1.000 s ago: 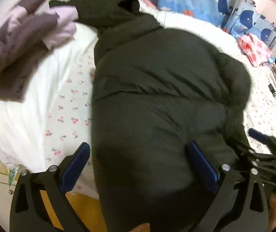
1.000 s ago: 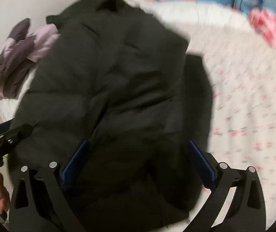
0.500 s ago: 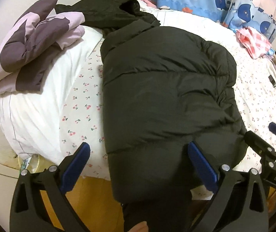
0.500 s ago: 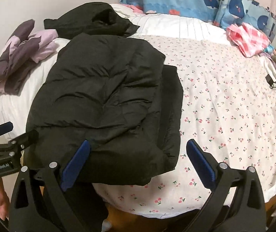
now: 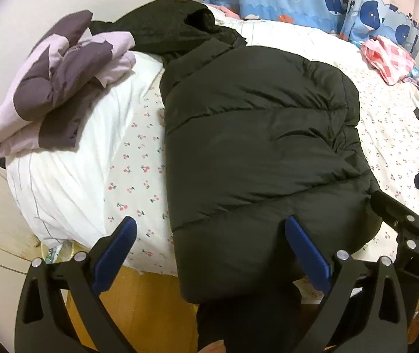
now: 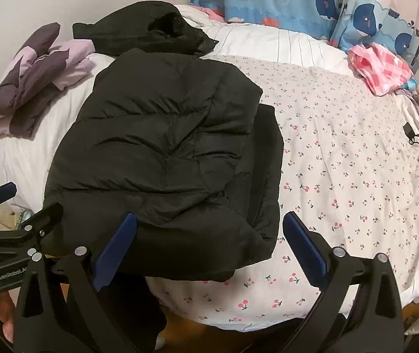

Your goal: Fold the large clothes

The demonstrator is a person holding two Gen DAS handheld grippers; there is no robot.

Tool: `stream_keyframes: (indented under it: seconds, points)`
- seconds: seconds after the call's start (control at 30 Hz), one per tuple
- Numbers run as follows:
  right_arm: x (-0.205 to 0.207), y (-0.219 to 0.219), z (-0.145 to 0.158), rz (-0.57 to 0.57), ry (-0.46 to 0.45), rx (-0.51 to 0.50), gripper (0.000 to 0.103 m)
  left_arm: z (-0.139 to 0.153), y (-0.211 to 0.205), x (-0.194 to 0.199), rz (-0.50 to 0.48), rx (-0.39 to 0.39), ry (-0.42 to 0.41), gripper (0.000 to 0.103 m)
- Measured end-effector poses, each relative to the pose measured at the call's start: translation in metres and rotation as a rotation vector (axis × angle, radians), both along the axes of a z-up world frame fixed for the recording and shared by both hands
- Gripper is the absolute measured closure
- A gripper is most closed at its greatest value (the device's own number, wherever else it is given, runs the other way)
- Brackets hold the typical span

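Black puffer jacket [image 5: 256,158] spread on the cherry-print bed sheet [image 6: 341,176], straight ahead of both sets of jaws, near hem draped over the bed edge just beyond the blue pads. Left gripper [image 5: 209,256] with jaws wide apart, nothing between them but air, the jacket's lower edge lying past and between the tips. Right gripper [image 6: 206,253] likewise spread wide and empty, its left pad over the jacket's near corner, its right pad over bare sheet.

Probably light for its bulk, soft and springy: likely to puff back up after a fold unless pressed flat. Shell looks smooth and faintly shiny, so likely slippery; a pinch on a single thin layer may slide off. Better to bite deep at a quilted seam or a thick hem corner, one gripper at each end of the edge to be turned, then lift and carry across together.

Matte-black quilted panels with diagonal stitch lines, already folded narrower, a flat darker strip showing along the side toward the right jaws. Far end reaching another black garment [image 6: 150,29] heaped beyond the jaws. Purple and lilac folded clothing [image 5: 56,88] on the white pillow [image 5: 71,176], off to the left of the left jaws, well apart from the jacket
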State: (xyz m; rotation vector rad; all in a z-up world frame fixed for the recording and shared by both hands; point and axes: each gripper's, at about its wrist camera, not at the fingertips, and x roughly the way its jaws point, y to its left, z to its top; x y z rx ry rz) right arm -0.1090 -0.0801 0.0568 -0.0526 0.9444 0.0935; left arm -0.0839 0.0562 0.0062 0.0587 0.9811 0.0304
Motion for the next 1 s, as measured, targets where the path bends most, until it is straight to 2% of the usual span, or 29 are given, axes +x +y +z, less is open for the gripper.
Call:
stream_keyframes:
  seconds: [1.0]
  points:
    - [0.0042, -0.0068, -0.0015, 0.018, 0.018, 0.022, 0.007, 0.0029, 0.0038, 0.0008, 0.005, -0.016, -0.017, 0.006]
